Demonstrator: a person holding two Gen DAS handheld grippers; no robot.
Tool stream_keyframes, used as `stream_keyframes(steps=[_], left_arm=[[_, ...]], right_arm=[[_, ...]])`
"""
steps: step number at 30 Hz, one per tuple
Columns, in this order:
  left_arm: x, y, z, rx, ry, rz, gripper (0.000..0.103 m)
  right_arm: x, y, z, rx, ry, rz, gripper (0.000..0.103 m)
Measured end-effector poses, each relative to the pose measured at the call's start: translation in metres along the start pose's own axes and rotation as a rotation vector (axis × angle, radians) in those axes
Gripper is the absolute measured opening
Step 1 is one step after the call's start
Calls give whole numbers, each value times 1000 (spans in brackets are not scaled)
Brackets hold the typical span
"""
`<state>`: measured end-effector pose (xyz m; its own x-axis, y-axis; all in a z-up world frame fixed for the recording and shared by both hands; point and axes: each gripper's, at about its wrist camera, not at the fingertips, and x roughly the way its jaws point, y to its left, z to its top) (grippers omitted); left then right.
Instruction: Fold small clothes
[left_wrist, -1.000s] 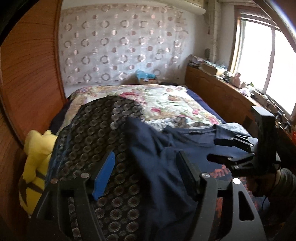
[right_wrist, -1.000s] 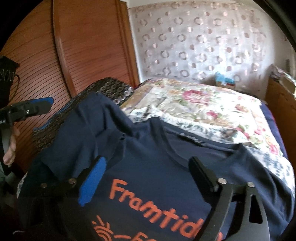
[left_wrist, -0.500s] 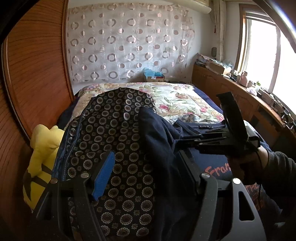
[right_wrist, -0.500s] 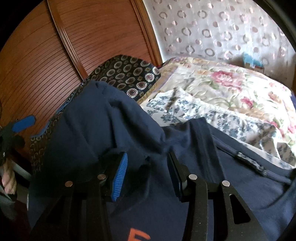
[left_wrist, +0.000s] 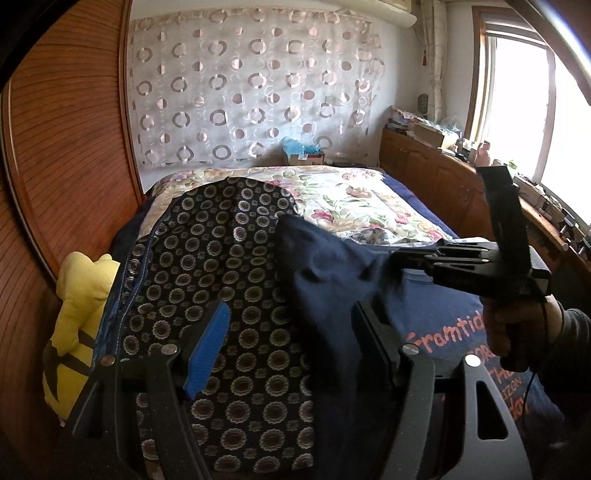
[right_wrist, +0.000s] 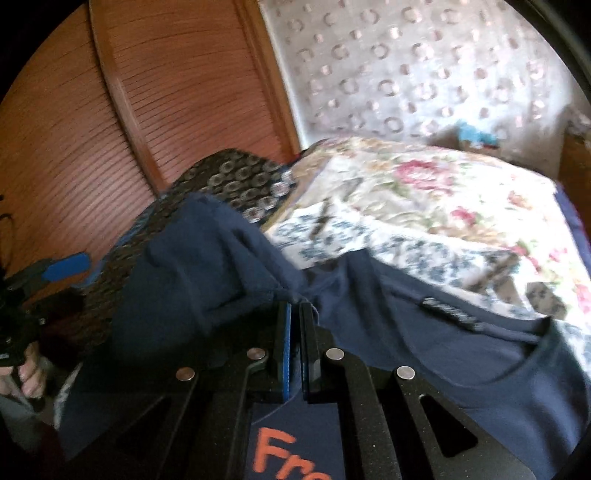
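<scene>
Left wrist view: the left gripper (left_wrist: 291, 347) hangs with jaws spread wide over a dark patterned cloth (left_wrist: 221, 288). The right gripper (left_wrist: 400, 258), level and gripped by a hand (left_wrist: 517, 328), pinches the navy T-shirt (left_wrist: 332, 280) on the bed (left_wrist: 354, 195); orange lettering reads "Framtid".

Right wrist view: jaws clenched on the shirt's sleeve fold; "Fr" shows below.
</scene>
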<state>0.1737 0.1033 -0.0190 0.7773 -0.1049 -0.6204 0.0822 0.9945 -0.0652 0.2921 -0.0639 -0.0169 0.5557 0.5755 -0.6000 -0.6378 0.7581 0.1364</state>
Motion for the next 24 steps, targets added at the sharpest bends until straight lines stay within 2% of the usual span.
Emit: stream_keyframes(steps=[6,7,8,11,16,24], left_arm=[[0,-14,3,9,-10,-27,69],[1,-18,3,11,-12,-34,69],[3,-22,3,13,-12,-45,69],[7,-34,2,26,-9,-70,70],[16,-62,0,55,0,-117,70],[36,-101,-9,119,41,-181,70]], right_arm=[[-8,7,0,-37,-6,-40,38],[-15,7,-1,-45,-15,-47,50],[-20,6,-2,-50,-20,-62,57],[-44,3,-9,-47,-45,-92,57],[-87,-15,-41,-8,-59,-164,57],[-153,-56,-107,101,-70,-357,57]])
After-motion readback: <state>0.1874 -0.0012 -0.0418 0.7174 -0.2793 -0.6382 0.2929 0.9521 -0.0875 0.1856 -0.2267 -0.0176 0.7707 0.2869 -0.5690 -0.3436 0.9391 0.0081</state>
